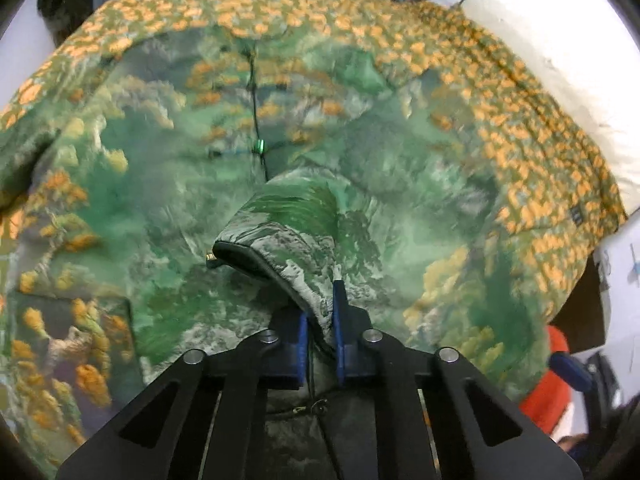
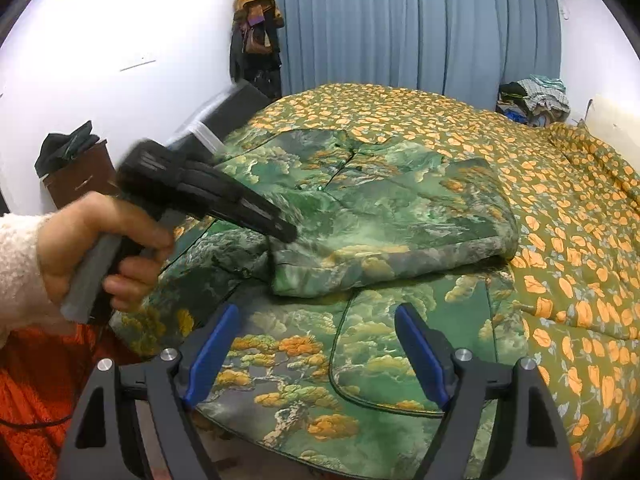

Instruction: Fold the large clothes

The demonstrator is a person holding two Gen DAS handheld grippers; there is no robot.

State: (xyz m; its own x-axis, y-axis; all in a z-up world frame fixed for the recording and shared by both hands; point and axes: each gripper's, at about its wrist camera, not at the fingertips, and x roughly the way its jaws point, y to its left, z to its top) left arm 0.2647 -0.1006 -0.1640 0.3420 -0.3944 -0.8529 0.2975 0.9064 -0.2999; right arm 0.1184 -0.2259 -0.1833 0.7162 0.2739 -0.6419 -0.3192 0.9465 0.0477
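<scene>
A padded green jacket [image 1: 400, 184] with a landscape print lies spread on the bed. In the left wrist view my left gripper [image 1: 320, 312] is shut on the jacket's sleeve cuff [image 1: 288, 220], and the fabric is pinched between the blue pads. The right wrist view shows the jacket [image 2: 380, 220] with one part folded over its middle. There a hand holds the left gripper [image 2: 280, 232], its tip down on the sleeve at the jacket's left side. My right gripper [image 2: 316, 356] hangs open above the jacket's near hem, with nothing between its fingers.
A bedspread [image 2: 560, 200] with orange flowers covers the bed under the jacket. Behind it hangs a blue curtain [image 2: 400, 20], with a clothes pile [image 2: 536, 96] at the far right. Hanging clothes [image 2: 256, 12] and a brown box [image 2: 76, 172] stand by the left wall.
</scene>
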